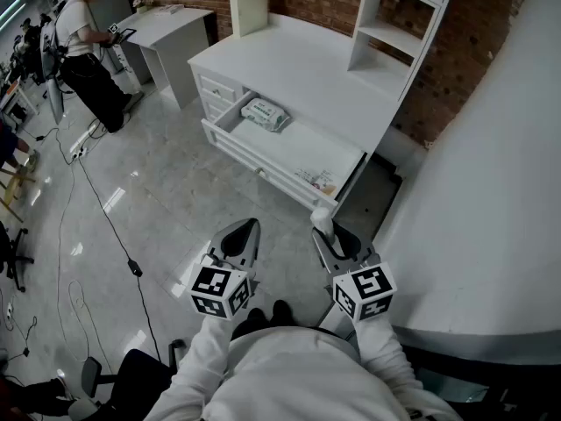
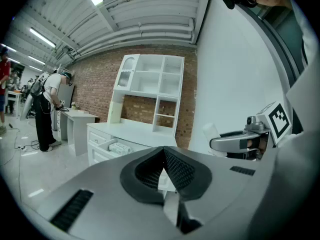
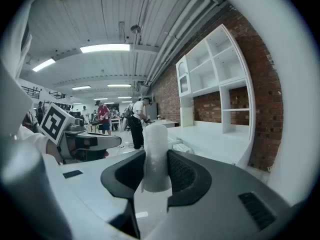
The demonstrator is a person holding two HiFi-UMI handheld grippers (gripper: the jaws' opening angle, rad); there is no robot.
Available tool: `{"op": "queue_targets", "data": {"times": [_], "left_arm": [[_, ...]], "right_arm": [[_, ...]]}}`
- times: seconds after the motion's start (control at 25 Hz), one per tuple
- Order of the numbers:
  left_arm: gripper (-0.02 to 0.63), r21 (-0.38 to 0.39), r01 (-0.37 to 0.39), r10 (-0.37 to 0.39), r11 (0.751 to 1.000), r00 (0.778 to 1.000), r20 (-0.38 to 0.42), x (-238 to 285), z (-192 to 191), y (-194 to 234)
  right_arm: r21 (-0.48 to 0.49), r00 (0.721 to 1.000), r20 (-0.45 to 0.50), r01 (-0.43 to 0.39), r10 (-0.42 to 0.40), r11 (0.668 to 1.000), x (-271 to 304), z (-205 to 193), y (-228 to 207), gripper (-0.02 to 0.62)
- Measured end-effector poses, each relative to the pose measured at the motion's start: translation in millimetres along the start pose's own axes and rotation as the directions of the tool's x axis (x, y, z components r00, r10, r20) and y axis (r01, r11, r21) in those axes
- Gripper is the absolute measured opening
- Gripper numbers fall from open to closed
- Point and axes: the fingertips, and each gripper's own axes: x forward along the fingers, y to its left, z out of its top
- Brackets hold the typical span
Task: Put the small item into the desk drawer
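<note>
My right gripper (image 3: 156, 171) is shut on a small white cylindrical item (image 3: 156, 156) that stands upright between the pads; the same item (image 1: 323, 220) pokes out of that gripper's tips (image 1: 327, 232) just short of the open desk drawer (image 1: 289, 152). The drawer is pulled out of the white desk (image 1: 302, 73) and holds a wrapped packet (image 1: 265, 113) at its left end and some small bits at the right. My left gripper (image 1: 241, 235) hangs over the floor beside the right one, shut with nothing in it; its pads (image 2: 172, 166) meet at the tips.
A white shelf unit (image 1: 399, 24) stands on the desk's right end against a brick wall. A large white curved surface (image 1: 491, 217) fills the right side. A person (image 1: 88, 51) stands by a second desk at far left; cables trail on the tiled floor (image 1: 105, 226).
</note>
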Motion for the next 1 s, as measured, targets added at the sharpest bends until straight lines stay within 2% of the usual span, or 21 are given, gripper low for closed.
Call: {"op": "queue_targets", "data": {"times": [0.28, 1.0], "left_arm": [[0.017, 0.004, 0.001, -0.001, 1.0, 1.0, -0.001, 2, 0, 1], [0.017, 0.006, 0.003, -0.003, 1.0, 1.0, -0.018, 28, -2, 7]], "right_arm": [[0.021, 1.0, 0.02, -0.023, 0.023, 1.0, 1, 1, 2, 0.153], [0.047, 0.999, 0.013, 0.029, -0.03, 0.998, 1, 2, -27, 0.155]]}}
